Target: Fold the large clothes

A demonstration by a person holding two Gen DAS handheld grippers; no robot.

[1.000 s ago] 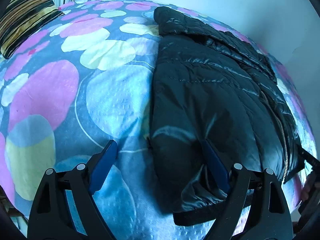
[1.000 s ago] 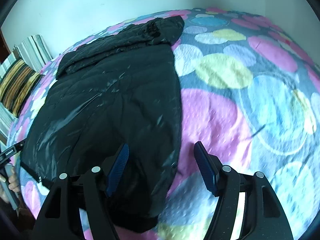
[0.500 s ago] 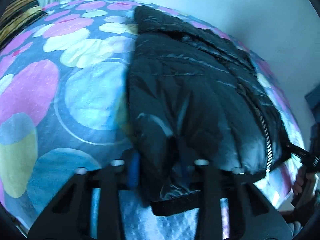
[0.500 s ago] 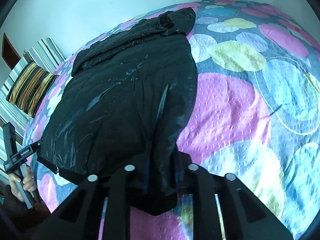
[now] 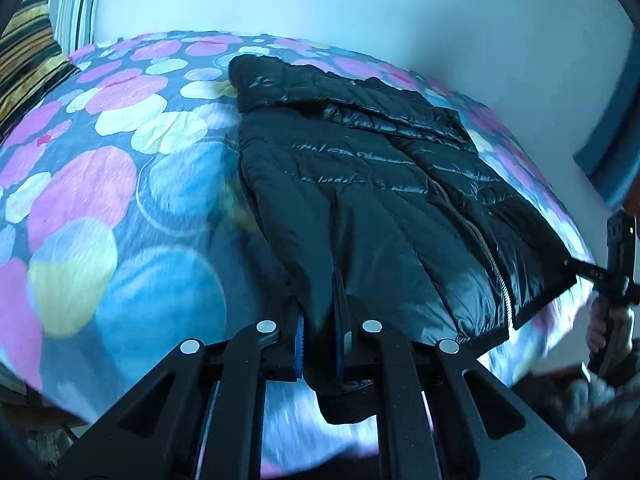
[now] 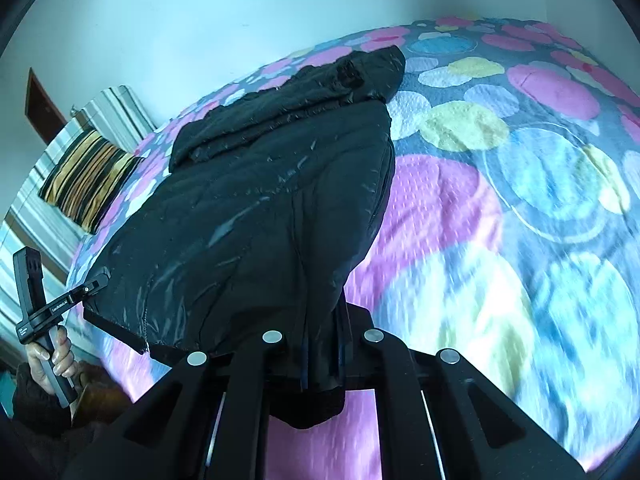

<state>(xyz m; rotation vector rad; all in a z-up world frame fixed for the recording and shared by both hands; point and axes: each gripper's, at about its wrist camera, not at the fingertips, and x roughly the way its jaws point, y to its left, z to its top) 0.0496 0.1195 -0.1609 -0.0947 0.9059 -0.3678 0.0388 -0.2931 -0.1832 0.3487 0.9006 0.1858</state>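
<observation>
On bedspread [image 5: 120, 208], black puffer jkt [image 5: 360, 184], shiny, quilted, zipped

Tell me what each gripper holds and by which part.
Both hold the black puffer jacket by its bottom hem: the left gripper near one hem corner, the right gripper near the other.

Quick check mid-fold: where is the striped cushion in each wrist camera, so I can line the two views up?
Left wrist: the striped cushion sits at the far upper left edge, beyond the bedspread.
Right wrist: the striped cushion lies at middle left, left of the black jacket.
Shared landmark: the black jacket, its hem clamped in the left claw and the right claw.
</observation>
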